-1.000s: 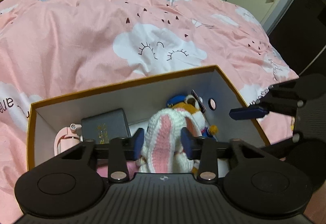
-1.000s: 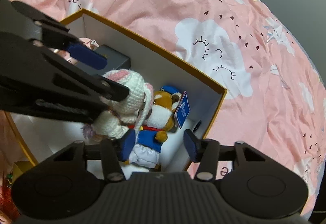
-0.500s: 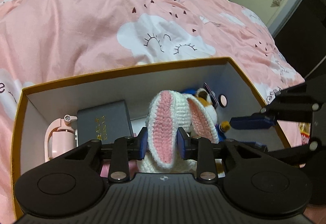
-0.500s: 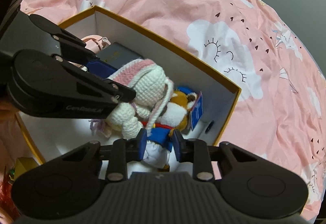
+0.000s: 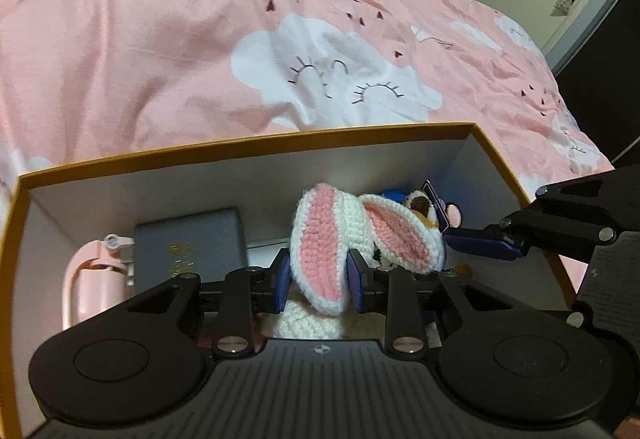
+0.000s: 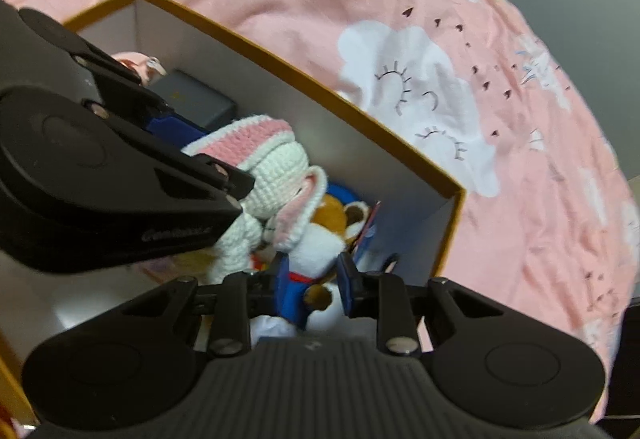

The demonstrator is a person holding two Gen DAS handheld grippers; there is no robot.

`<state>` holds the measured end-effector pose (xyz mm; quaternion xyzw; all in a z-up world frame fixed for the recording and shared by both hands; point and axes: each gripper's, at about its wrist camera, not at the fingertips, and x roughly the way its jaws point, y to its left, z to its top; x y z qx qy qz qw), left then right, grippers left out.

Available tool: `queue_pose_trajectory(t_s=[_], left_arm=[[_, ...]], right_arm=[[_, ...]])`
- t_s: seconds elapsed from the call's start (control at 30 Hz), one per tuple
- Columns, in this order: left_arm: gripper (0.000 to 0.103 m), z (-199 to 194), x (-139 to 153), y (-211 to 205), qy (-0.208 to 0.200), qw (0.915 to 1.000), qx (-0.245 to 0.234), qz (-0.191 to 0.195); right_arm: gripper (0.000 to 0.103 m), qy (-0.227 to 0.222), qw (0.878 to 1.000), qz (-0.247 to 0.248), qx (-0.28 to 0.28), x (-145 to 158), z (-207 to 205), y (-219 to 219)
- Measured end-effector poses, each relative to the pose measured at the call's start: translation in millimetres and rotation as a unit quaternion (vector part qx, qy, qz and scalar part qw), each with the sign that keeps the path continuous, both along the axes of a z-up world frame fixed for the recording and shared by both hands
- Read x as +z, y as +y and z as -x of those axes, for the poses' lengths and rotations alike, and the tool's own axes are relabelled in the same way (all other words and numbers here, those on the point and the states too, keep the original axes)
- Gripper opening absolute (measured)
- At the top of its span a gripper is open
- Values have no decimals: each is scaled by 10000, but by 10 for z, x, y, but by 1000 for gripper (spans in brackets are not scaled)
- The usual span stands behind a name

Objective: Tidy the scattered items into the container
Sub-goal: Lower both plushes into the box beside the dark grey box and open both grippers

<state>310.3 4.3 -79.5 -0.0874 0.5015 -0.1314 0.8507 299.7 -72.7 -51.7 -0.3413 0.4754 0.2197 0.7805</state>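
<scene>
Now, what I read off my two wrist views:

Left tongs (image 5: 316,279): closed down on the bunny's near ear; I see both blue pads pressing that ear from either side, low inside the box.

Bunny (image 5: 320,239): white crochet with pink-lined ears, inside the box right of its middle; the ear hangs between my left tongs' pads, the second ear flops toward the bear. From the right wrist view its head (image 6: 276,163) sits just beyond the left tongs' body (image 6: 112,175).

Right tongs (image 6: 310,279): narrowed onto the bear, pads against its blue-and-white body on both sides. In the left view I see this tool (image 5: 568,231) coming in over the box's right wall.

Bear (image 6: 324,227): orange-brown, blue cap, blue outfit with a red band, touching the bunny and lying at the box's right end with a tag beside it.

Box (image 5: 248,151): orange rim, white inside, sitting on the bed.

Grey case (image 5: 192,243): inside the box, left of the bunny, against the far wall.

Pink bottle (image 5: 96,279): at the box's left end, just beside the case.

Bed (image 5: 200,51): pink cover with white clouds, all around the box.
</scene>
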Motion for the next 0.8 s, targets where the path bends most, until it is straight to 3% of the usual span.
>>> queue_pose_trajectory(t_s=[0.17,0.43,0.6,0.8], left_arm=[[32,-42,-28,-118,64,9998,-44,180],[33,25,36,-117,-77,9999,-140,-16],[52,101,130,-54,-143,9998,-83,-87],[53,244,279,-32,-218,9995,-63,-204]], right_arm=[[24,-57,10000,-39,-44,49,-23,-56],[24,-93,9998,-155,87,39,31,-72],[25,-42,9993,-364,33,82,60,-130],[29,95,9975,-673,-184,195,78,-226]])
